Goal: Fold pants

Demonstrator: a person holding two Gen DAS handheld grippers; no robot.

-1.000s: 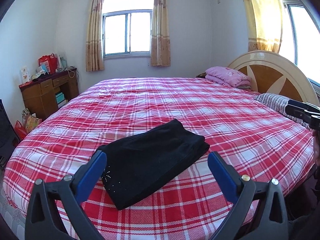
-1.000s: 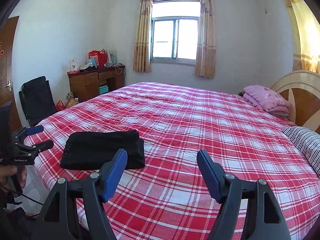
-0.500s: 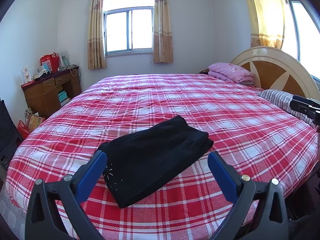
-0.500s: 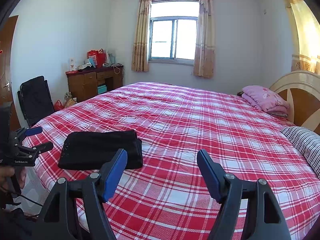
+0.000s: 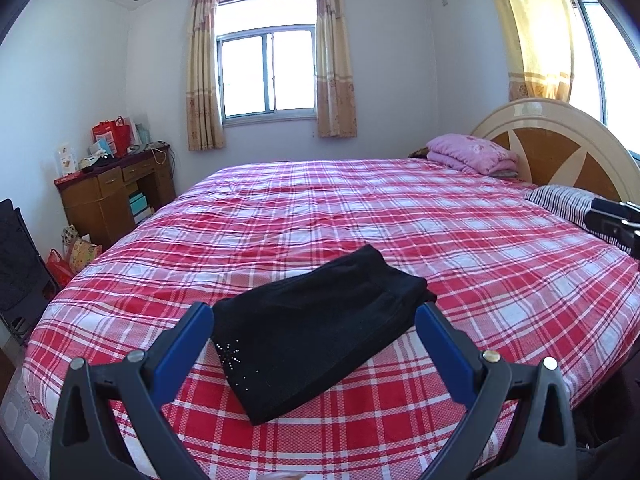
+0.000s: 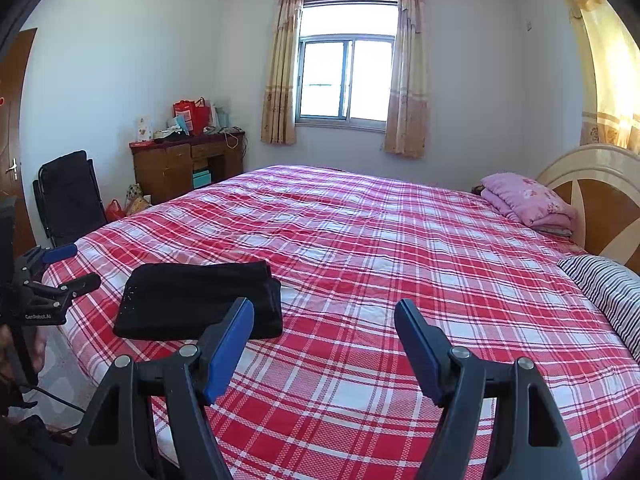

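Note:
Black pants [image 5: 320, 328], folded into a compact rectangle with small studs at one corner, lie on the red plaid bed [image 5: 360, 216] near its front edge. My left gripper [image 5: 314, 312] hovers just in front of them, open, with nothing between its blue pads. In the right wrist view the same pants [image 6: 200, 298] lie to the left, and my right gripper [image 6: 324, 308] stands open above bare bedspread [image 6: 400, 248], apart from the cloth. The left gripper [image 6: 70, 266] also shows at that view's left edge, held by a hand.
A folded pink blanket [image 5: 472, 152] and a striped pillow [image 5: 568, 204] lie by the round headboard [image 5: 560, 148]. A wooden desk [image 6: 184, 164] with bags and a black folding chair [image 6: 68, 196] stand left of the bed. A window [image 6: 344, 80] fills the far wall.
The left wrist view has tilted slightly upward, so the pants sit a little lower in it. Both grippers stay open and the pants lie unmoved.

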